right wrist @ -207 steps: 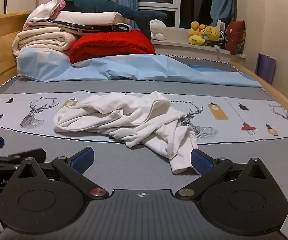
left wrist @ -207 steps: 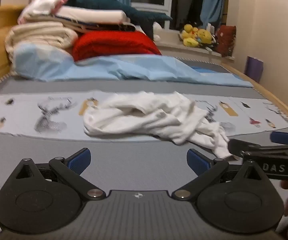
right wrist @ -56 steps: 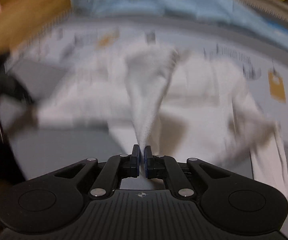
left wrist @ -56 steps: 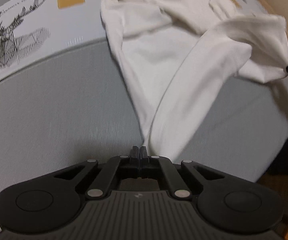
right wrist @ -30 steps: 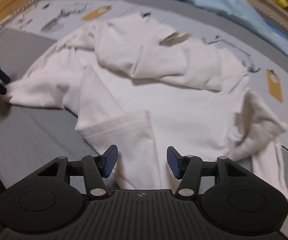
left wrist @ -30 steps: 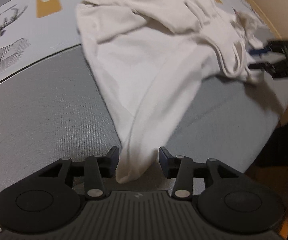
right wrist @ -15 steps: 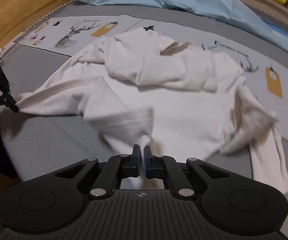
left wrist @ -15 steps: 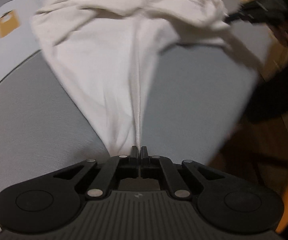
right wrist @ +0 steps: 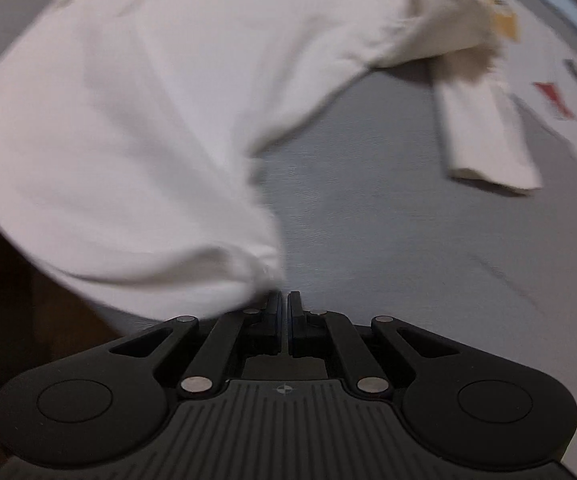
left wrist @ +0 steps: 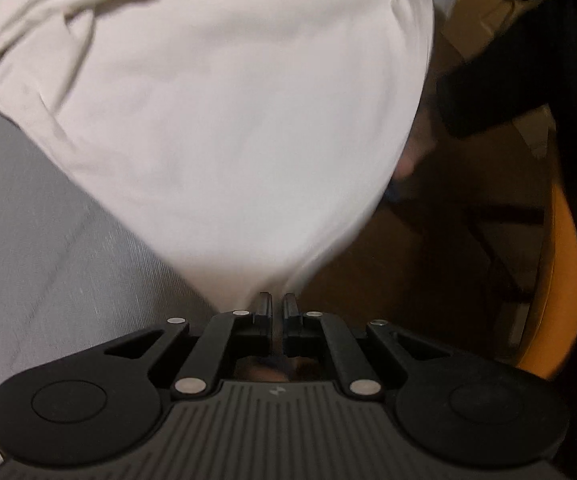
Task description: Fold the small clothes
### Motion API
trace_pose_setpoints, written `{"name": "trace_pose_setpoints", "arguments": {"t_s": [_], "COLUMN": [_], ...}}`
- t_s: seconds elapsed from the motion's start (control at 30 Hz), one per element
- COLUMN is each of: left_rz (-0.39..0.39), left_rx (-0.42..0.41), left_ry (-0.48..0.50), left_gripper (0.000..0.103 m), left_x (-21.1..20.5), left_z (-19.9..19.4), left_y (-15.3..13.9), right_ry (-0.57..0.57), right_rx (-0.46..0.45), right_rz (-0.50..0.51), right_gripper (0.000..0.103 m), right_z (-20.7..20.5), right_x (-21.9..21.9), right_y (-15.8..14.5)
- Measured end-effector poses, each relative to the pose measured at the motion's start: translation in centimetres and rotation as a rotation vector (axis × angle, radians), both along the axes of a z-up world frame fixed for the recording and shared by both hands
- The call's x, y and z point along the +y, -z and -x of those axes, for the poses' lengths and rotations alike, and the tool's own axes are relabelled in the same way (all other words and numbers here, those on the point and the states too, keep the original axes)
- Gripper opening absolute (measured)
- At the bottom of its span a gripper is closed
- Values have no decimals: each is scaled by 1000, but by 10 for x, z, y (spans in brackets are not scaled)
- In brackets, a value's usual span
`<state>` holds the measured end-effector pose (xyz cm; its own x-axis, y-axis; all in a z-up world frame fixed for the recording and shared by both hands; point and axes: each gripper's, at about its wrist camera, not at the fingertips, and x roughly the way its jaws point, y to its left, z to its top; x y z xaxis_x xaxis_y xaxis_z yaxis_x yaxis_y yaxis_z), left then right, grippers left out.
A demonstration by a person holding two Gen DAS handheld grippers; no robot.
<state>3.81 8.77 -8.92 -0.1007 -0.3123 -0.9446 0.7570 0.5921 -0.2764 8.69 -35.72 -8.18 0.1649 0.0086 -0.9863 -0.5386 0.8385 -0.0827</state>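
Observation:
A white long-sleeved shirt point(left wrist: 216, 112) is stretched out over the grey bed cover point(left wrist: 28, 240). My left gripper point(left wrist: 276, 304) is shut on one bottom corner of its hem. My right gripper point(right wrist: 283, 300) is shut on the other hem corner, where the shirt point(right wrist: 136, 128) bunches at the fingers. The hem hangs between the two grippers past the bed's front edge. One sleeve point(right wrist: 484, 132) lies flat on the cover to the right, its cuff toward me. The upper part of the shirt is crumpled at the far side.
A printed light runner point(right wrist: 560, 92) crosses the bed behind the shirt. In the left wrist view the floor point(left wrist: 448, 260), an orange curved object point(left wrist: 560, 280) and the person's dark clothing point(left wrist: 528, 60) lie beyond the bed edge at the right.
Both grippers, shut on the hem corners, have pulled the shirt toward the front edge of the bed and spread it wider. The hem now hangs over the edge.

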Motion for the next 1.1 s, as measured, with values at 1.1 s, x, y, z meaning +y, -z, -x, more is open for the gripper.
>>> {"name": "trace_pose_setpoints", "arguments": {"t_s": [1.1], "left_rz": [89], "left_rx": [-618], "left_ry": [-504], "left_gripper": [21], "left_x": [-50], "left_z": [-127], "left_y": [-64], "right_ry": [668], "right_rx": [-180], "right_rz": [-458], "right_gripper": [28], "right_z": [-211], "right_x": [68], "right_y": [22]}}
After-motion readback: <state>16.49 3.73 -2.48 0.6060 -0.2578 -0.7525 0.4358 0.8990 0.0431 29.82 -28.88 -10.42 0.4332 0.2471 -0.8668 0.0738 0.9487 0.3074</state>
